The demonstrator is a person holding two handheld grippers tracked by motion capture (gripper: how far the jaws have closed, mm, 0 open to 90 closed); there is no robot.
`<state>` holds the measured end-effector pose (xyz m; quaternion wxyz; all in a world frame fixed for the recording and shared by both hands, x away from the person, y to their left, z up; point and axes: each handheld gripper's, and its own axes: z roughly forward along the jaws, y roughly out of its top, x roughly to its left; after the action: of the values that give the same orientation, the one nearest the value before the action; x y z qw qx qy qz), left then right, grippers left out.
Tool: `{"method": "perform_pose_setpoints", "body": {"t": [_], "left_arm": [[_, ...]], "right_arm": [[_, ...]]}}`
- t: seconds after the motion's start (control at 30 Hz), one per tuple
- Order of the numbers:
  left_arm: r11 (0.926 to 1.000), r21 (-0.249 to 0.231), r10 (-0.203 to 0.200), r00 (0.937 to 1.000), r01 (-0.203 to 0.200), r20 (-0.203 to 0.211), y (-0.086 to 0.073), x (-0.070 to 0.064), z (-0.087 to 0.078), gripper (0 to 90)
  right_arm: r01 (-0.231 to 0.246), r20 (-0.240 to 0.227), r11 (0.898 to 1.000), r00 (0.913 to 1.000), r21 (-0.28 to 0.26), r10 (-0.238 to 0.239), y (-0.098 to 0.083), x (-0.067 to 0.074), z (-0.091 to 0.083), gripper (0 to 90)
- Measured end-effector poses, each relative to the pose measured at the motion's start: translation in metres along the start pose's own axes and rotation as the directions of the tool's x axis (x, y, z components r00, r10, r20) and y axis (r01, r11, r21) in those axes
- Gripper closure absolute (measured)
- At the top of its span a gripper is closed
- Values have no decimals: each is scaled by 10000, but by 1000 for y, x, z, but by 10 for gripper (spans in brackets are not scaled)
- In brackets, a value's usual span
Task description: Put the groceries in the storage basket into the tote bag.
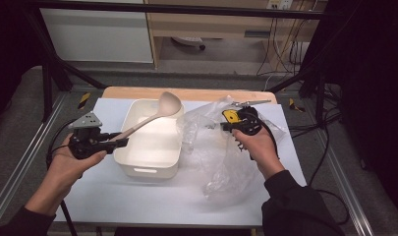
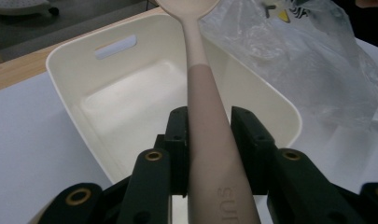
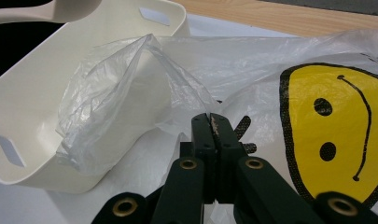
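A beige long-handled spoon (image 1: 157, 114) slants up over a white plastic bin (image 1: 137, 169), its bowl above the bin's far rim. My left gripper (image 1: 119, 142) is shut on the spoon's handle; in the left gripper view the handle (image 2: 203, 107) runs between both black jaws of the left gripper (image 2: 209, 126). A clear plastic bag (image 1: 221, 162) with a yellow smiley face (image 3: 336, 126) lies right of the bin. My right gripper (image 1: 226, 127) holds the bag's upper edge lifted; in its own view the right gripper (image 3: 212, 123) has its jaws pressed together on thin film (image 3: 130, 93).
The bin (image 2: 84, 51) is empty and has slot handles at its ends. A white sheet (image 1: 137, 201) covers the table, with a wooden strip (image 1: 137, 92) at the far edge. Black frame posts and cables stand at the sides.
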<state>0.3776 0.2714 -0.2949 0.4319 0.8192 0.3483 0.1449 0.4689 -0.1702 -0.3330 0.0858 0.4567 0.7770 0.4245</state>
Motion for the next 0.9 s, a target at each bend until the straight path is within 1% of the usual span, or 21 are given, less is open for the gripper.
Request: {"method": "perform_pose_setpoints", "body": {"t": [0.1, 0.17, 0.23, 0.27, 0.4, 0.5, 0.6, 0.73, 0.83, 0.9], "left_arm": [[9999, 113, 121, 9999, -122, 102, 1, -4, -4, 687], [9996, 199, 212, 9997, -215, 154, 0, -5, -7, 687], [9992, 261, 300, 9992, -307, 274, 0, -7, -9, 686], [9992, 267, 297, 9990, -306, 331, -1, -9, -10, 687], [9981, 284, 529, 9973, -544, 510, 2, -19, -13, 687], [9970, 281, 695, 9947, -717, 752, 6, -27, -12, 687], [9951, 346, 891, 9916, -927, 938, 8, -37, -7, 687], [9900, 552, 1227, 9854, -1299, 1183, 10, -50, 4, 687], [9879, 617, 1324, 9808, -1423, 1429, 12, -60, 13, 686], [9876, 605, 1347, 9793, -1452, 1513, 13, -65, 17, 686]], "right_arm": [[57, 22, 10000, 10000, 72, -58, 2, 0, -2, 900], [-41, -15, 10000, 10000, 80, 41, 4, -1, -4, 900], [-41, 3, 10000, 10000, 73, 41, 5, -2, -6, 900], [-31, 1, 10000, 10000, 55, 31, 6, -2, -7, 900], [-91, -37, 10000, 10000, 11, 91, 8, -4, -10, 900], [-148, -64, 9999, 9999, 8, 148, 8, -6, -10, 900], [-142, -63, 9999, 9999, 14, 142, 8, -6, -11, 900], [-145, -69, 9999, 9999, -37, 144, 10, -7, -12, 900], [-137, -82, 9999, 9999, -99, 136, 11, -7, -15, 900], [-134, -64, 9999, 9999, -109, 133, 12, -8, -16, 900]]}}
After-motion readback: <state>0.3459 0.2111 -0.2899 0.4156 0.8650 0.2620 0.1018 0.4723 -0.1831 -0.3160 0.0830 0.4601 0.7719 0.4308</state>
